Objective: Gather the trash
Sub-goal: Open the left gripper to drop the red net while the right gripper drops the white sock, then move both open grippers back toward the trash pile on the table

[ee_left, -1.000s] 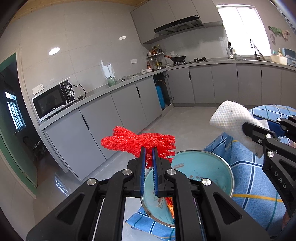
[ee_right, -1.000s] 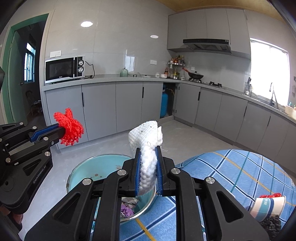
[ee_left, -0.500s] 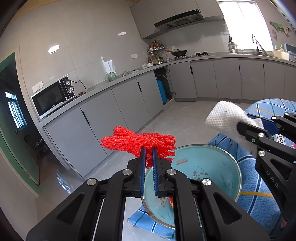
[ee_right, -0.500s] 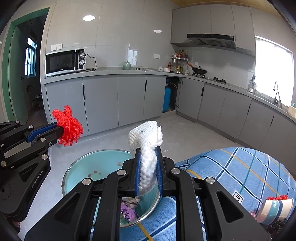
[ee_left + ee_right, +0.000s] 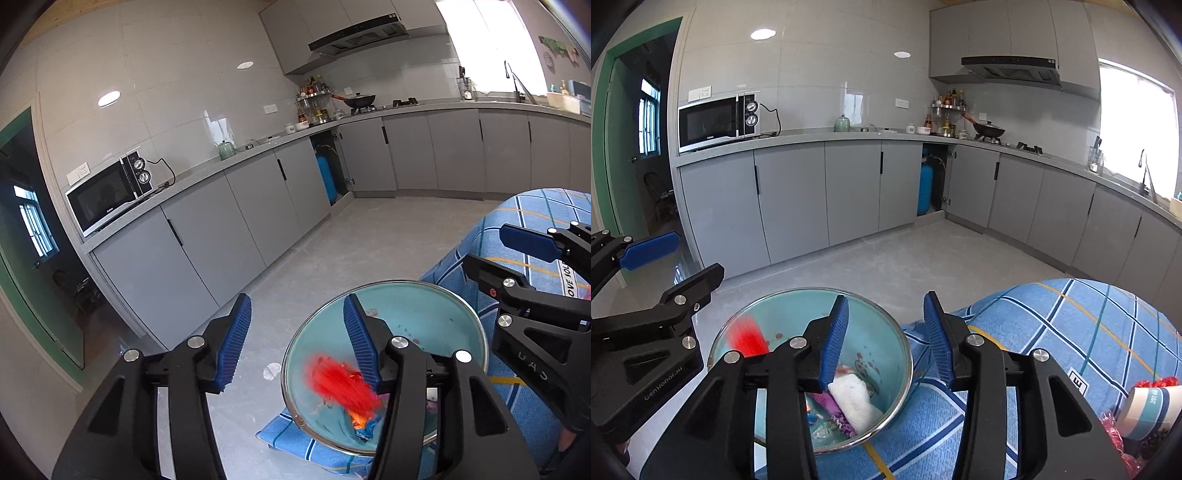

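Observation:
A teal metal-rimmed bowl (image 5: 439, 321) (image 5: 886, 332) stands at the edge of a blue checked tablecloth (image 5: 1071, 332). Above it my left gripper (image 5: 297, 343) has its jaws opening with nothing between them. Red foam netting (image 5: 340, 384) (image 5: 748, 338) is blurred in mid-fall into the bowl. My right gripper (image 5: 886, 341) also hangs over the bowl with its jaws opening and empty. White foam netting (image 5: 855, 400) lies in the bowl beside purple and other scraps (image 5: 831, 406).
A tipped paper cup (image 5: 1145, 410) with red and dark litter lies on the cloth at the lower right. Grey kitchen cabinets (image 5: 849, 192) and bare floor (image 5: 923, 258) lie beyond the table. A microwave (image 5: 718, 122) sits on the counter.
Both grippers have opened. The red netting dropped from the left one and the white netting from the right one, both into the bowl.

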